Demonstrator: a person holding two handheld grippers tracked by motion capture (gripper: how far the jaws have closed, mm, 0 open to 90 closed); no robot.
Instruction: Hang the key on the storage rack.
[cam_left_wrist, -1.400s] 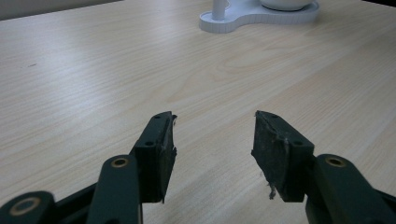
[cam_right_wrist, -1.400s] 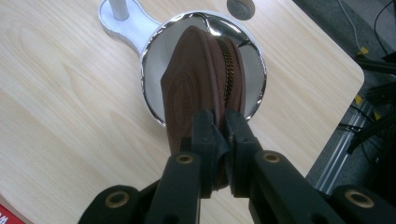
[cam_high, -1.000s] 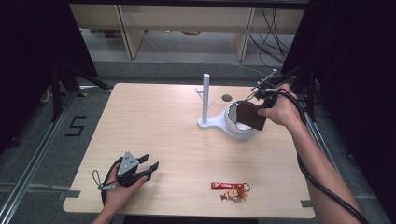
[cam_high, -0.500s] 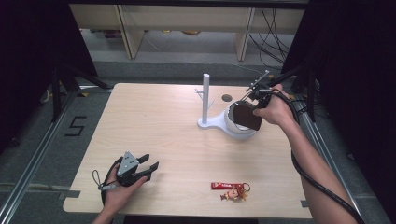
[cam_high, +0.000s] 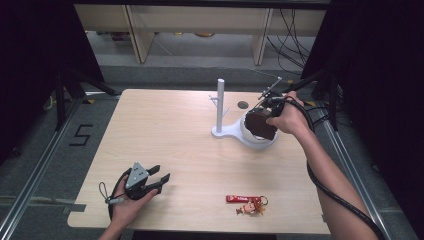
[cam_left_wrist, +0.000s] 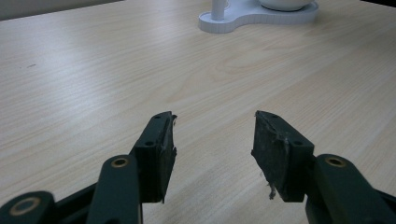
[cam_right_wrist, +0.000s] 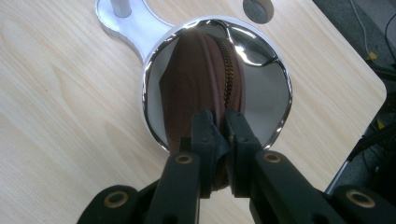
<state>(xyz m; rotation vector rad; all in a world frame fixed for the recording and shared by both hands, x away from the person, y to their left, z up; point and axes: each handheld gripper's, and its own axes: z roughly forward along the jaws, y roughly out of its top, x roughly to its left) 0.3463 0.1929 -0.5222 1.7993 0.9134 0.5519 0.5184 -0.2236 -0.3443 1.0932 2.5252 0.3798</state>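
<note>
My right gripper (cam_high: 264, 119) is shut on a brown zippered pouch (cam_high: 259, 126) and holds it upright just over a glossy white bowl (cam_high: 252, 142). In the right gripper view its jaws (cam_right_wrist: 219, 126) pinch the pouch (cam_right_wrist: 196, 88) near the zip, and the pouch hangs inside the bowl's rim (cam_right_wrist: 276, 79). The bowl sits on a white stand with an upright post (cam_high: 220, 102). At the table's near left my left gripper (cam_high: 161, 180) rests in the person's hand, open, with bare wood between its jaws (cam_left_wrist: 215, 140).
A red-strapped keychain with a small figure (cam_high: 246, 202) lies near the table's front edge. A round cable hole (cam_high: 243, 105) is behind the stand. The stand's base (cam_left_wrist: 243, 18) lies far ahead of the left gripper. Cables trail off the table's right side.
My right hand has shifted a little left and down with the pouch, closer over the bowl. The left hand has kept still.
</note>
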